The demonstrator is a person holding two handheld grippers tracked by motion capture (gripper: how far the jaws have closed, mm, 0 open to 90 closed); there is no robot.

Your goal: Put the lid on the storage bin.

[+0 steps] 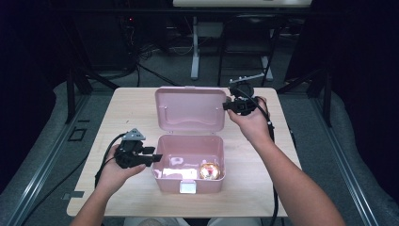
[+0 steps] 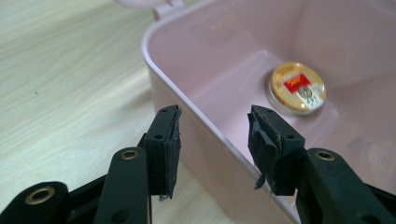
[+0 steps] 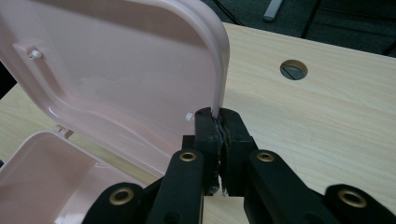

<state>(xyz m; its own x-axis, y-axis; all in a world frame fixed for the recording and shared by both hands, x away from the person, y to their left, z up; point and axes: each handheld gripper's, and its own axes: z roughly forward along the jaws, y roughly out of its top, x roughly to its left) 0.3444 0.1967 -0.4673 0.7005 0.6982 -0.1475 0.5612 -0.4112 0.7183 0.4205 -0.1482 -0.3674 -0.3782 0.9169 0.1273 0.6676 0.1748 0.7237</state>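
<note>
Two tools worked one pink box (image 1: 188, 181), which sat at the lower middle of the high view on the tabletop (image 1: 117, 117), its lid (image 1: 190, 109) swung up and back toward the upper middle of the frame. The right tool (image 1: 226, 106) was clamped shut on the lid's right edge, the thin rim pinched between its pads (image 3: 209, 128) at the centre of the right gripper view. The left tool (image 1: 157, 157) stood open astride the box's left wall, one pad (image 2: 169, 140) outside and the other (image 2: 266, 140) inside; neither pressed on the plastic as far as could be seen. A gold tin (image 2: 297, 87) lay flat on the box floor, at the upper right of the left gripper view and toward the lower right of the box in the high view.

Several things could have gone wrong from there. The lid rim was narrow and smooth, held near one corner only, so it could have slipped from the pads and dropped shut, possibly onto the left tool's inner jaw. A one-sided pull on the lid could also have twisted the hinge or dragged the light box across the tabletop, since the left tool was not yet bracing it. Had the left tool closed off-square, it could have tipped the wall and sent the tin sliding.
</note>
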